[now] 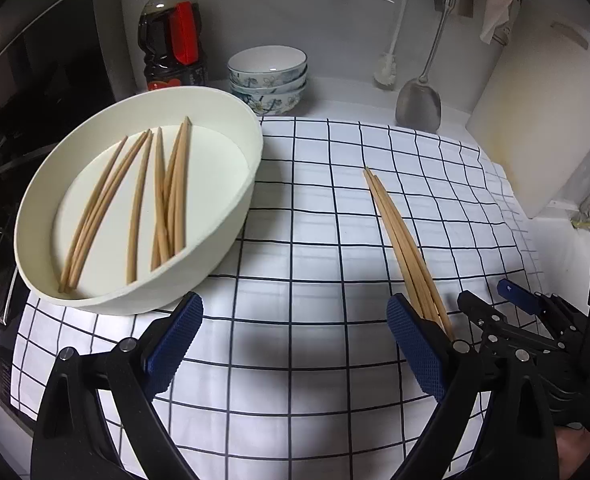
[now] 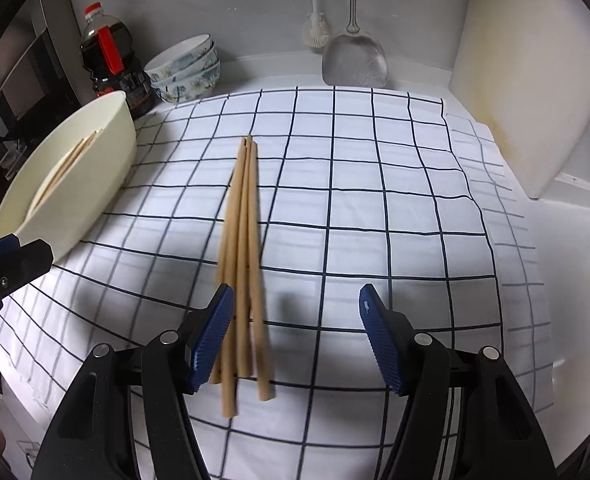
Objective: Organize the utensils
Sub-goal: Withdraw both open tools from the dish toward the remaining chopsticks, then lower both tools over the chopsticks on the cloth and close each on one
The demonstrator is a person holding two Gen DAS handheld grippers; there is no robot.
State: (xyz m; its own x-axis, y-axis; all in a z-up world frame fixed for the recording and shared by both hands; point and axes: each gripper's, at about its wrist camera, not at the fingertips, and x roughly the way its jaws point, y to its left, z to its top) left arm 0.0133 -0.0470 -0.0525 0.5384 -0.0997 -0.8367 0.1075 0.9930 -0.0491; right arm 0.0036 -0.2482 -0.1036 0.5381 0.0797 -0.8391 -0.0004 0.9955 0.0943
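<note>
A loose bundle of pale wooden chopsticks (image 2: 242, 240) lies on the white cloth with a dark grid pattern (image 2: 375, 208), well apart from the cream oval tray (image 1: 239, 184) that holds more wooden chopsticks (image 1: 163, 200). The right gripper (image 2: 295, 336) hovers with its blue-padded jaws spread wide, the bundle's near ends blurred just beside its left pad and not pinched. The left gripper (image 1: 295, 344) is likewise spread and holds nothing. From the right wrist view the tray's contents are mostly hidden by its wall. Behind, stacked floral bowls (image 1: 269, 80) are partly cut off by the tray rim.
</note>
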